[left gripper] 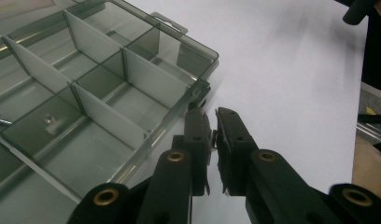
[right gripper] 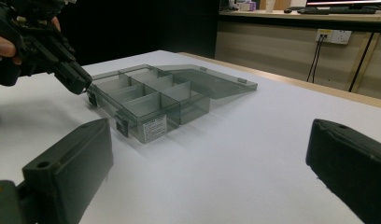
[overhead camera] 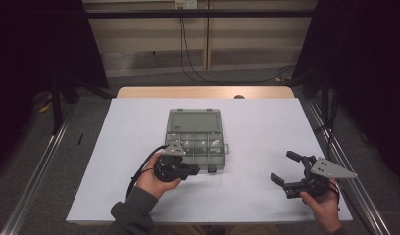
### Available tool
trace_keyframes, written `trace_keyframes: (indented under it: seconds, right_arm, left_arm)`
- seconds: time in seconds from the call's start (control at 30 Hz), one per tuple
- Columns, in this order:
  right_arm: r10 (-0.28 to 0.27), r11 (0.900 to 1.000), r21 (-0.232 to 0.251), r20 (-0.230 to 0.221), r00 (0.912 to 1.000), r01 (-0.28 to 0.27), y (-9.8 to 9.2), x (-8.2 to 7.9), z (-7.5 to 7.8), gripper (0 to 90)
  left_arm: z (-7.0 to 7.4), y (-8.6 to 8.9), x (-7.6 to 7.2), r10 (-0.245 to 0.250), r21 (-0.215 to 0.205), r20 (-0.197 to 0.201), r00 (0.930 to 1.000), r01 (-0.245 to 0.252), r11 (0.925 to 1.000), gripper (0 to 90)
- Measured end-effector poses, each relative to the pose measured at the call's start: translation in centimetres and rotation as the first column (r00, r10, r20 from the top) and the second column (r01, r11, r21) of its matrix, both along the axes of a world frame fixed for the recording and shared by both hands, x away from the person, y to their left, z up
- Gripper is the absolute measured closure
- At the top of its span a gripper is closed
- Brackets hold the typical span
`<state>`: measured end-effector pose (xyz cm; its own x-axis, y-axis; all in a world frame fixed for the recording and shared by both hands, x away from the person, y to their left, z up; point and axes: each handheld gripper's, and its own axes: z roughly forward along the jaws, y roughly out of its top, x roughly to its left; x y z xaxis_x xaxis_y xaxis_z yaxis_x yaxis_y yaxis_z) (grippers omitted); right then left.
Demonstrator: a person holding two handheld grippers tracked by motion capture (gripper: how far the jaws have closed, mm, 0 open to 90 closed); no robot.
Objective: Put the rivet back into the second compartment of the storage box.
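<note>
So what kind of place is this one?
Probably a lab recording bay: a white-topped table between floor rails, dark curtains at both sides, wall sockets behind.

In the left gripper view the grey compartment box (left gripper: 100,93) runs off the top and left edges, a small metal item (left gripper: 49,119) in one compartment is too blurred to identify, and the box's label (right gripper: 153,128) is unreadable.

Lab-style recording room with a test table

A white-topped table (overhead camera: 266,147) stands on grey carpet between metal floor rails (overhead camera: 36,171), dark curtains (overhead camera: 364,58) at both sides; at the top of the frame, a wall socket (overhead camera: 186,4) with cables (overhead camera: 188,58) hanging down a pale panelled wall.
</note>
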<state>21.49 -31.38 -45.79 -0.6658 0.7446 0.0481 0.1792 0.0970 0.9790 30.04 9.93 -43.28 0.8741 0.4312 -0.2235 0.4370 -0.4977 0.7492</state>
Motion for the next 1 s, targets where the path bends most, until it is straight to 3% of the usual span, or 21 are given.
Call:
trace_keyframes:
  seconds: [0.37,1.0]
  right_arm:
    - [0.000,1.000,0.000,0.004,1.0000,0.000,-0.1,0.0,0.0,0.3]
    - [0.000,1.000,0.003,-0.001,1.0000,0.000,-0.1,0.0,0.0,0.3]
  left_arm:
    - [1.2,-0.2,1.1,0.010,0.009,0.005,0.9999,-0.010,0.9999,83.2]
    - [2.3,0.1,3.3,0.071,0.012,0.004,0.9975,-0.071,0.9974,83.2]
